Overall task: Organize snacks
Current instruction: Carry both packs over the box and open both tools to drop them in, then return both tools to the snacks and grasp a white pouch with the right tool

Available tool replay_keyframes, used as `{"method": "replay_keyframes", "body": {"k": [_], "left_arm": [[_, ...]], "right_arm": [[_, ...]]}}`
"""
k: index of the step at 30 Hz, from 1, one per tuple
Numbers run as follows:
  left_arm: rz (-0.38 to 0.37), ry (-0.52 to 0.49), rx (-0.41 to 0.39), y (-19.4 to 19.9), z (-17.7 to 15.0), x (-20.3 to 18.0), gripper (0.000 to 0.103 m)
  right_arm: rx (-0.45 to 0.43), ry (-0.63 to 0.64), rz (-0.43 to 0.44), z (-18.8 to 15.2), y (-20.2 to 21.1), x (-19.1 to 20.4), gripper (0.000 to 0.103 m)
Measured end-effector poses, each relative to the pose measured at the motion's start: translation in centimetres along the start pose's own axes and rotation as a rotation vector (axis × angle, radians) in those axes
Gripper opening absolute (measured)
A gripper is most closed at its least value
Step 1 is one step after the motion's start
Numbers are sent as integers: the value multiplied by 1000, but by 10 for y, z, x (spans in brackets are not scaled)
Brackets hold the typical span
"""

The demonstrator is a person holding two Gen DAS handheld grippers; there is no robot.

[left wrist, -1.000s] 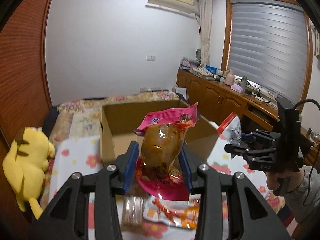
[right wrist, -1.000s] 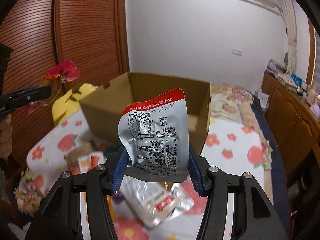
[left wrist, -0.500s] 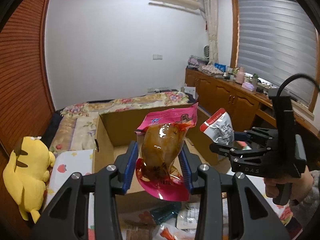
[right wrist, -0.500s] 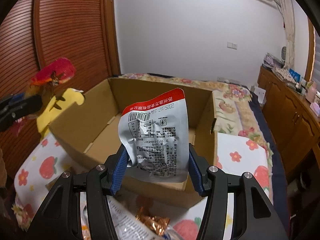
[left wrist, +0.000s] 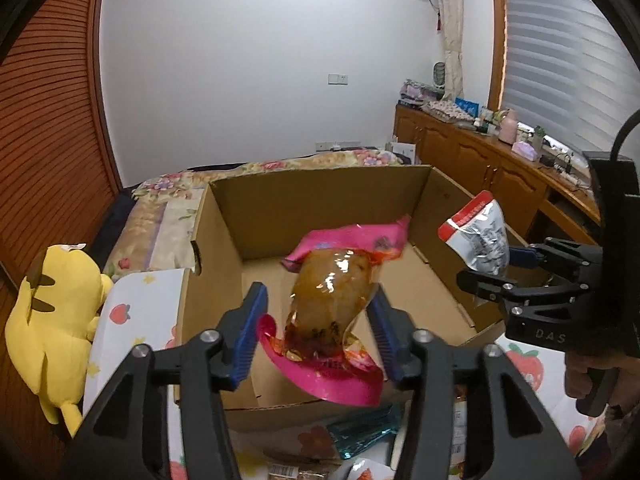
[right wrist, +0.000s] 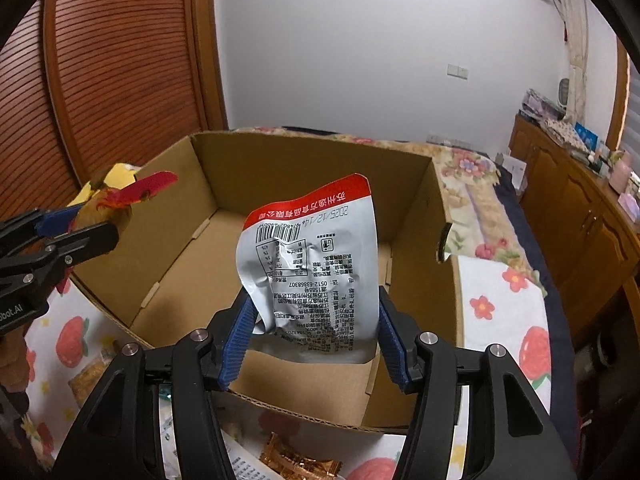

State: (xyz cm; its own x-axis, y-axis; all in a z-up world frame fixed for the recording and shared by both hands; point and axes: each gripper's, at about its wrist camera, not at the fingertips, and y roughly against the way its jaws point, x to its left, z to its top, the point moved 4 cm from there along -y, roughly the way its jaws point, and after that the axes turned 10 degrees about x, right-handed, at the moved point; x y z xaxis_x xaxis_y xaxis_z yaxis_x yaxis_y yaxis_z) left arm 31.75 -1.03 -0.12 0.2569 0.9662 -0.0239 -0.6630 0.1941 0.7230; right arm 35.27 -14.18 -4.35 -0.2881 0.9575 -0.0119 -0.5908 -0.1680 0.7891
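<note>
Snacks are held over the open brown cardboard box (left wrist: 320, 216), one at each tool; the left tool (left wrist: 318, 314) has its blue-padded fingers (left wrist: 250, 322) spread wide, and the pink-edged clear pouch of brown glazed meat (left wrist: 332, 296) stands between them, its side close to the right pad only, so whether it is gripped cannot be told; this pouch hangs above the box's near wall, tilted toward the box's far right corner; the right tool (right wrist: 314, 322) is clenched on the lower part of a silver foil packet with a red top band and printed label (right wrist: 312, 268), upright, above the near part of the box floor; in the left wrist view the same right tool (left wrist: 500, 270) reaches over the box's right wall with the packet (left wrist: 478, 240) above that wall; the box floor is bare cardboard; the box sits on a bed with a strawberry-print cover (right wrist: 500, 300); loose snack packets, among them a teal one (left wrist: 364, 428), lie in front of the box's near wall; a yellow plush toy (left wrist: 52, 328) lies left of the box.
</note>
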Motion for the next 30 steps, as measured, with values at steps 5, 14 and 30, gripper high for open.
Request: {"method": "replay_keyframes", "body": {"k": [5,14,30], "left_arm": [[21,-5,-9,-3,0,2,63],[-7,20,-44,16,-3,8,80],[-24,15,-129,85,-61,-8,87]], "right_arm": [[1,-4,1,-3,-4,-1,65],[-29,0,43,-5,9,1,70],[-120,80,153,-77,97,12,70]]}}
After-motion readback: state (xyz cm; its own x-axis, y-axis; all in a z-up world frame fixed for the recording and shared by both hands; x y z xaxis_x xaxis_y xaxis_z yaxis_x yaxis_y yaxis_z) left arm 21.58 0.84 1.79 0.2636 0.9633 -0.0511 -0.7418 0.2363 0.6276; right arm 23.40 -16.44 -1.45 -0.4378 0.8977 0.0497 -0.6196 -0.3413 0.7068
